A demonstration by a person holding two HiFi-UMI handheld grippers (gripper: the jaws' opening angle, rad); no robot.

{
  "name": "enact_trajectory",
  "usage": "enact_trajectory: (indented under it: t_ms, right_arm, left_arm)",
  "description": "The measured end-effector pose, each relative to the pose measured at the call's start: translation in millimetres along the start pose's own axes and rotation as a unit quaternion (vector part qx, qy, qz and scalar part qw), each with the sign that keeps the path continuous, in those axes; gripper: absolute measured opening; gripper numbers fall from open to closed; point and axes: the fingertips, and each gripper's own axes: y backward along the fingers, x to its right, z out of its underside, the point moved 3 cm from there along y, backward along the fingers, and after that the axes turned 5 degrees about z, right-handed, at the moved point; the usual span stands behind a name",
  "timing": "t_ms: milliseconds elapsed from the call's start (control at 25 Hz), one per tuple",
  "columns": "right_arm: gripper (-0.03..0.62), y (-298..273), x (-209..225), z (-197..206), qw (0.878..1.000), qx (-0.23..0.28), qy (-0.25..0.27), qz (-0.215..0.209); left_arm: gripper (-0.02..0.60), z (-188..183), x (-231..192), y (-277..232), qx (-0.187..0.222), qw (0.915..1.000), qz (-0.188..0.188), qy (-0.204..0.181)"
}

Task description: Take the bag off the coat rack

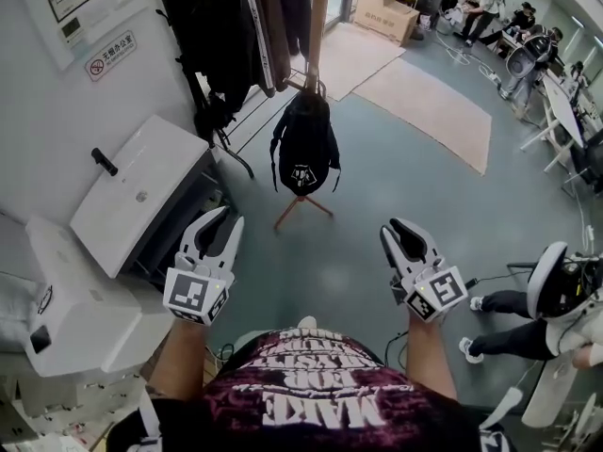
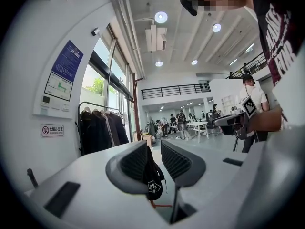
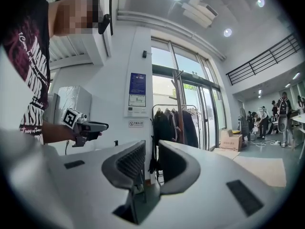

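Underfoot, a wide blue-grey floor [image 1: 377, 186], with two pale mats [image 1: 429, 106] laid across the far part. To the left, against the wall, a white printer [image 1: 141, 191]. Beyond that, a clothes rail [image 1: 231, 36] crowded with dark coats. Just right of the rail, a wooden coat rack [image 1: 318, 17], upright on splayed legs. Far back, past the mats, a cardboard box [image 1: 386, 9], closed as far as can be told, contents hidden.

On the coat rack, a black bag [image 1: 304, 149]. Hung by its top from the pole, long axis straight up and down, body slack against the pole, bottom clear of the floor above the legs. Seemingly zipped shut, so nothing of the contents on show.

Straight ahead of both tools and well apart from them, roughly midway between the two. Left tool [image 1: 224, 219] held level, jaws parted, nothing between the pads. Bag framed in the gap in the left gripper view, so probably better lined up and a touch nearer. Right tool [image 1: 399, 231] level too, jaws parted to a like gap and empty, aimed more at the pole and the coats. Likely next: close the distance, then lift the bag's top up and off the rack rather than pull outward.
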Motion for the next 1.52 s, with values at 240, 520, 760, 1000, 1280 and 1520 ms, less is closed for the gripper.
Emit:
enact_trajectory:
  t_ms: [240,520,760,1000,1280,1520]
  right_arm:
    - [0.091,-4.6,29.8,6.2,1.0,-0.009,-0.003,-0.015]
    - [0.089,-19.8,29.6,19.0,0.999,-0.022,-0.017,-0.041]
    - [0.089,-26.5,28.4,22.0,0.999,-0.02,-0.022,-0.038]
    - [0.087,-33.3,37.6,17.8,1.0,-0.013,-0.023,-0.016]
    - [0.086,-58.9,37.0,13.2,1.0,-0.016,-0.016,-0.013]
    - [0.08,-91.9,42.2,7.0,1.0,-0.021,-0.007,-0.013]
  left_arm:
    - [0.08,-9.1,12.5,-26.4,0.01,0.9999,-0.008,-0.006]
    - [0.08,13.3,12.1,-19.2,-0.024,0.9993,-0.026,0.012]
    - [0.08,13.5,5.2,-27.3,-0.024,0.9995,-0.018,0.007]
    - [0.08,11.5,-4.0,-47.1,-0.016,0.9999,0.0,0.0]
    - [0.08,12.2,-31.1,-62.3,-0.011,0.9999,0.004,0.002]
    - [0.08,16.8,-54.4,-75.2,-0.01,0.9999,0.01,0.007]
